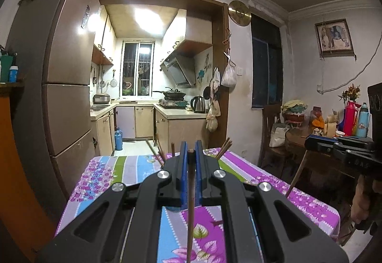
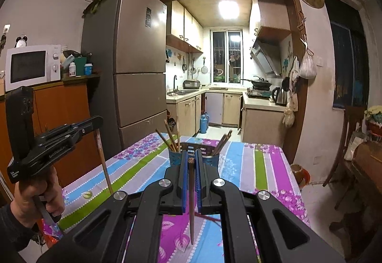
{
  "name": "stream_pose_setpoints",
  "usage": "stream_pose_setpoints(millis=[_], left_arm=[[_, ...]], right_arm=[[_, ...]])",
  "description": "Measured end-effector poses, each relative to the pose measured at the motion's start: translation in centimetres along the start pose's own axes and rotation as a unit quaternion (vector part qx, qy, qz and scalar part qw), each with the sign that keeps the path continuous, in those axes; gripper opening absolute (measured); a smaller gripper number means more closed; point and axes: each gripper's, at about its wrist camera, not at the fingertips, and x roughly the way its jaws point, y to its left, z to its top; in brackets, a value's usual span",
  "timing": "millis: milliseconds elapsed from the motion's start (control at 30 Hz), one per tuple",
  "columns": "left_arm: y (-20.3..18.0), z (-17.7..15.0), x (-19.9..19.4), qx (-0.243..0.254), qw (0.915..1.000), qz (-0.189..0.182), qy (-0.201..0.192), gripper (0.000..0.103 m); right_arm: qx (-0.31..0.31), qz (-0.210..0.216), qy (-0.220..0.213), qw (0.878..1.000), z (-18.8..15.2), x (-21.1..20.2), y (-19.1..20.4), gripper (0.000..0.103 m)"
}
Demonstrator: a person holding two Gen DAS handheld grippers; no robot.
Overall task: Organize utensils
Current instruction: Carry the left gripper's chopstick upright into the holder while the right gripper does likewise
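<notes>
My left gripper (image 1: pixel 190 147) is shut on a brown chopstick (image 1: pixel 189 203) that hangs straight down over the flowered tablecloth (image 1: pixel 114 172). My right gripper (image 2: pixel 191 155) is shut on a second chopstick (image 2: pixel 191 203), also hanging down. Each gripper shows in the other's view: the right gripper (image 1: pixel 309 141) with its chopstick (image 1: pixel 296 177), and the left gripper (image 2: pixel 98 122) with its chopstick (image 2: pixel 103 160). A blue utensil holder (image 2: pixel 175 156) stands mid-table just beyond my right fingertips, with several chopsticks (image 2: pixel 170 136) leaning in its side compartments. My left gripper hides most of the holder, so only its chopstick tips (image 1: pixel 225 147) show.
A tall brown fridge (image 2: pixel 133 67) stands left of the table. A microwave (image 2: pixel 31 67) sits on an orange cabinet. A wooden side table (image 1: pixel 300 141) with thermoses (image 1: pixel 350 117) and a chair (image 1: pixel 271 134) stands to the right. A hand (image 2: pixel 35 196) holds the left gripper.
</notes>
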Motion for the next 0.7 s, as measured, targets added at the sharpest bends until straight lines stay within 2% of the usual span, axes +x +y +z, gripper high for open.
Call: stream_pose_setpoints(millis=[700], left_arm=[[-0.4,11.0,4.7,-0.015,0.9976,0.005,-0.068,0.005]], right_arm=[[-0.017,0.008,-0.037,0.999,11.8,5.1,-2.6,0.007]])
